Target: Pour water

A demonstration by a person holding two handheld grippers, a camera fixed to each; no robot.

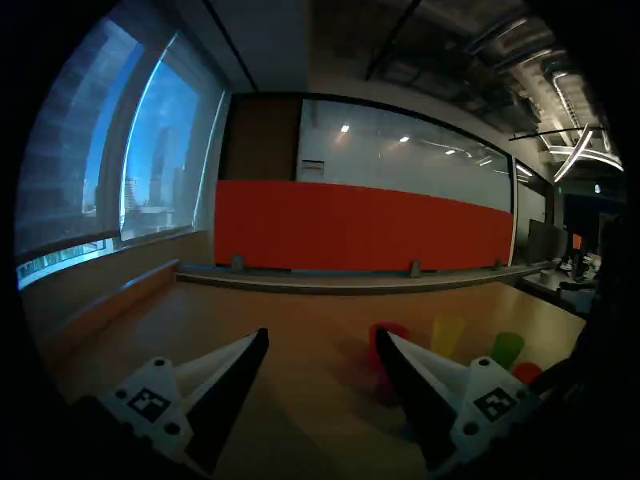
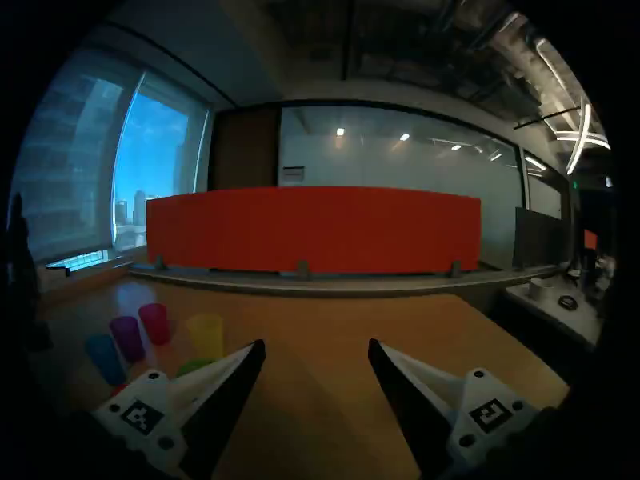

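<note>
Several coloured plastic cups stand on the wooden desk. In the right gripper view I see a blue cup (image 2: 105,358), a purple cup (image 2: 126,337), a pink cup (image 2: 154,322), a yellow cup (image 2: 206,335) and a green cup (image 2: 190,367) half hidden behind my left finger. My right gripper (image 2: 316,346) is open and holds nothing, to the right of the cups. In the left gripper view the pink cup (image 1: 387,338), yellow cup (image 1: 446,334), green cup (image 1: 506,349) and a red cup (image 1: 526,373) sit ahead on the right. My left gripper (image 1: 322,336) is open and holds nothing.
A red divider panel (image 2: 312,228) runs along the desk's far edge, with a glass wall behind it. A big window (image 1: 152,172) lies to the left. Another desk (image 2: 560,308) with small items stands on the right. The wooden desk (image 2: 320,336) has bare surface ahead.
</note>
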